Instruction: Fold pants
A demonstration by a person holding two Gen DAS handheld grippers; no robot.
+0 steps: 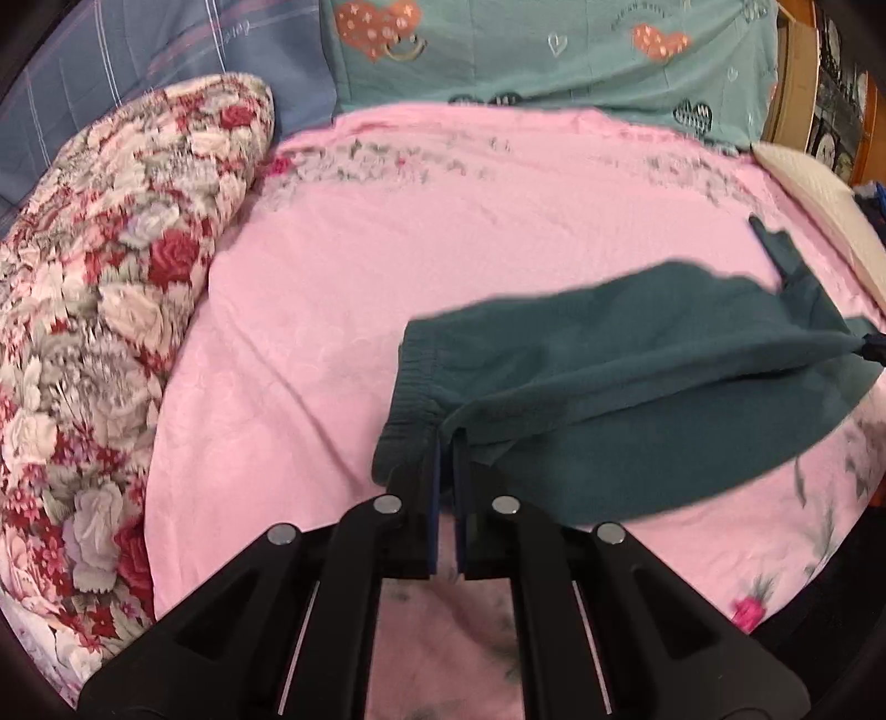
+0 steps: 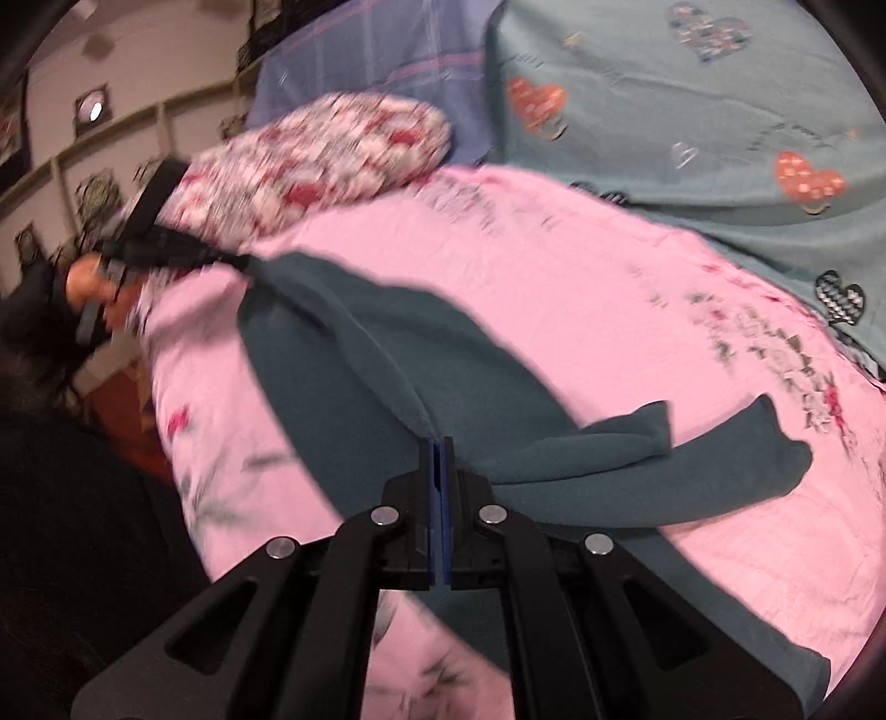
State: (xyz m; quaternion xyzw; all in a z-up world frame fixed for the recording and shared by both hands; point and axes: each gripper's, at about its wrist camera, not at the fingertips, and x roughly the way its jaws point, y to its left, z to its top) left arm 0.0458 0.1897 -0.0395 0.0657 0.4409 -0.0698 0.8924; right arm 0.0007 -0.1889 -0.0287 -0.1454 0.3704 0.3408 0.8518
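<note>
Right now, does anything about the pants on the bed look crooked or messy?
Yes. The dark green pants are not flat: on the pink sheet the leg ends lie splayed apart and crooked. The left gripper pinches fabric near the waistband, and the right gripper is shut on a fold.

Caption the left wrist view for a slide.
Left claw shut on the teal pants at the waistband, over a pink bedsheet.

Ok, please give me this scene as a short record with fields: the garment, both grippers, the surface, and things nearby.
garment: dark green pants, partly lifted above the bed, legs trailing on the sheet
left gripper: shut on the elastic waistband
right gripper: shut on a fold of the pants
surface: pink sheet
nearby: floral quilt, teal heart pillow
</note>
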